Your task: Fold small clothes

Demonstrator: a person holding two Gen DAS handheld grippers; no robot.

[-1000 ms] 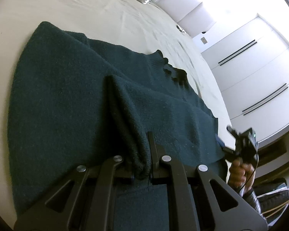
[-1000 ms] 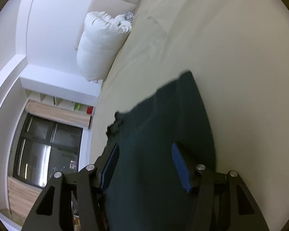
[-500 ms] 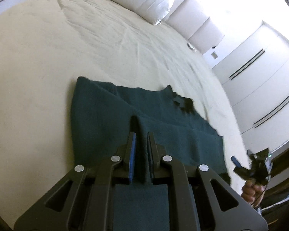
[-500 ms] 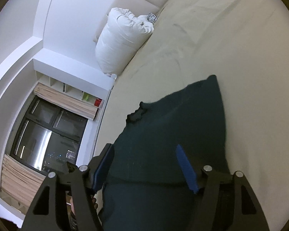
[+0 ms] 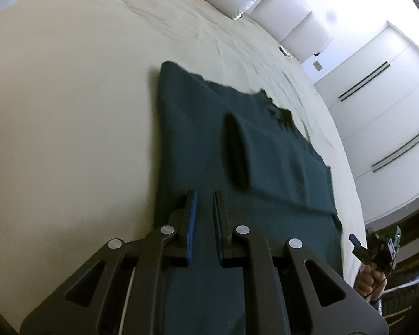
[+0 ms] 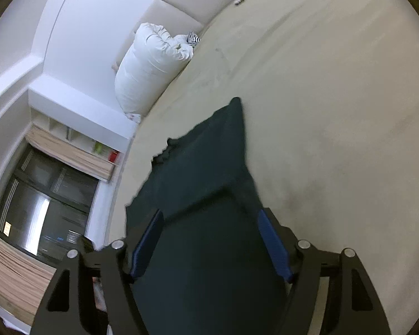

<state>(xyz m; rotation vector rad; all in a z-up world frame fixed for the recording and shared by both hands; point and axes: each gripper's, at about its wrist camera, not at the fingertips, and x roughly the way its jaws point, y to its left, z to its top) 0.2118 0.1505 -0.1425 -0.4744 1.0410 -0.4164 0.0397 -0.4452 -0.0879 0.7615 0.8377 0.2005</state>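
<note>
Both grippers tilt down over one dark green garment lying flat on the cream bed: the left gripper has its fingers nearly clenched with nothing visibly between them, while the right gripper is opening, the cloth below but not pinched. The left view alone shows the person's hand on the right gripper (and two wardrobe doors); the right view alone shows a dark window. One white pillow lies at the headboard.

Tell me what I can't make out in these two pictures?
- Near end of the dark green garment: both views, hidden behind the left tool and right tool.
- Small object by the headboard: right view, too small.
- Garment's neckline: right view, blurred.
</note>
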